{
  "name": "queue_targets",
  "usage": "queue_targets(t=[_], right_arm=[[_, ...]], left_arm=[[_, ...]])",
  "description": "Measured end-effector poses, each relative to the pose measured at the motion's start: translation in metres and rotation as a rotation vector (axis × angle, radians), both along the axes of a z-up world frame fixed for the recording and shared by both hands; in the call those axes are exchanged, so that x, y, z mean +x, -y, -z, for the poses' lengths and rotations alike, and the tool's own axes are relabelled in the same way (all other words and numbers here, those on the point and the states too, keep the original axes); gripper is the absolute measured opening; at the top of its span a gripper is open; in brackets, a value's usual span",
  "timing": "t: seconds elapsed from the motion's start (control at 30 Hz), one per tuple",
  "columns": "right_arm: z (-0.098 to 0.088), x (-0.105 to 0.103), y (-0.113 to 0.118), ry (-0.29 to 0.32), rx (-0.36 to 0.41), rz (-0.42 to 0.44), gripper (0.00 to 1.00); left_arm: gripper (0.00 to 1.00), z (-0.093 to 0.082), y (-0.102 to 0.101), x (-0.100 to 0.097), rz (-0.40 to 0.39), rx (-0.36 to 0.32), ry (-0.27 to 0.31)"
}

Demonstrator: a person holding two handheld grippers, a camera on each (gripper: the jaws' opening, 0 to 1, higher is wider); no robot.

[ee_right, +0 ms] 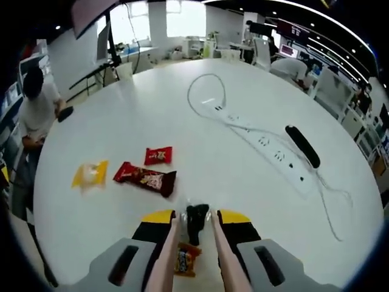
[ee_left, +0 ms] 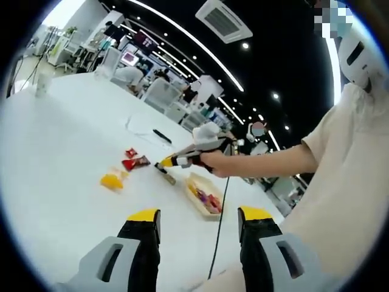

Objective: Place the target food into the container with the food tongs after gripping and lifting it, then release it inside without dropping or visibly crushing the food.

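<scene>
In the left gripper view, the left gripper (ee_left: 198, 219) is seen at the bottom of the frame with its yellow-tipped jaws spread wide apart and nothing between them. Near the middle of that frame, the right gripper (ee_left: 165, 163) is held by a hand (ee_left: 214, 162) above the white table (ee_left: 55, 176), just left of a shallow tray (ee_left: 196, 198) with colourful snacks in it.

In the right gripper view, the right gripper (ee_right: 193, 214) is closed on a pair of tongs (ee_right: 189, 258), whose two pale arms run up between the jaws. A dark wrapped snack (ee_right: 196, 222) is pinched at the tong tips in the lower middle of the frame, with another wrapper (ee_right: 185, 260) seen below it. On the table, a yellow packet (ee_right: 90, 174), a long red packet (ee_right: 146, 179) and a small red packet (ee_right: 158, 156) lie at centre left. A white power strip (ee_right: 267, 149) and a black remote (ee_right: 302, 146) are seen at right.
</scene>
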State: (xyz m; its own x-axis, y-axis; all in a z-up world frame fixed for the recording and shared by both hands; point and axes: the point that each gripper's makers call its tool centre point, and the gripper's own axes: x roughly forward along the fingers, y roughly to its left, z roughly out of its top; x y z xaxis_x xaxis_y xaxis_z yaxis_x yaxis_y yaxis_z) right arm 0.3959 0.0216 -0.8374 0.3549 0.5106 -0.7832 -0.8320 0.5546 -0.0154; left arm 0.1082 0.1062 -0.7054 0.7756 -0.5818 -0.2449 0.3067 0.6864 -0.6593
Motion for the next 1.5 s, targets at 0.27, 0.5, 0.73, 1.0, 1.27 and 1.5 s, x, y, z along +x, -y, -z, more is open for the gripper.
queue_targets(t=[0.27, 0.5, 0.73, 1.0, 1.27, 1.5], right_arm=[[0.005, -0.004, -0.004, -0.022, -0.002, 0.000, 0.23], [0.009, -0.005, -0.003, -0.021, -0.027, -0.003, 0.22], [0.011, -0.008, -0.004, 0.015, -0.075, -0.063, 0.19], [0.008, -0.010, -0.004, 0.013, -0.067, -0.059, 0.18], [-0.006, -0.007, -0.008, 0.028, -0.022, -0.046, 0.18], [-0.022, -0.009, -0.011, 0.028, 0.024, -0.025, 0.18]], left_arm=[[0.50, -0.001, -0.004, 0.003, -0.001, 0.006, 0.003], [0.51, 0.000, -0.002, 0.003, 0.001, -0.002, -0.001], [0.51, 0.001, -0.002, 0.002, 0.004, -0.004, -0.001], [0.50, -0.002, -0.006, -0.001, -0.008, -0.001, 0.005], [0.50, -0.004, -0.013, -0.005, -0.047, -0.012, 0.011], [0.50, -0.009, -0.009, -0.003, -0.043, -0.021, 0.029]])
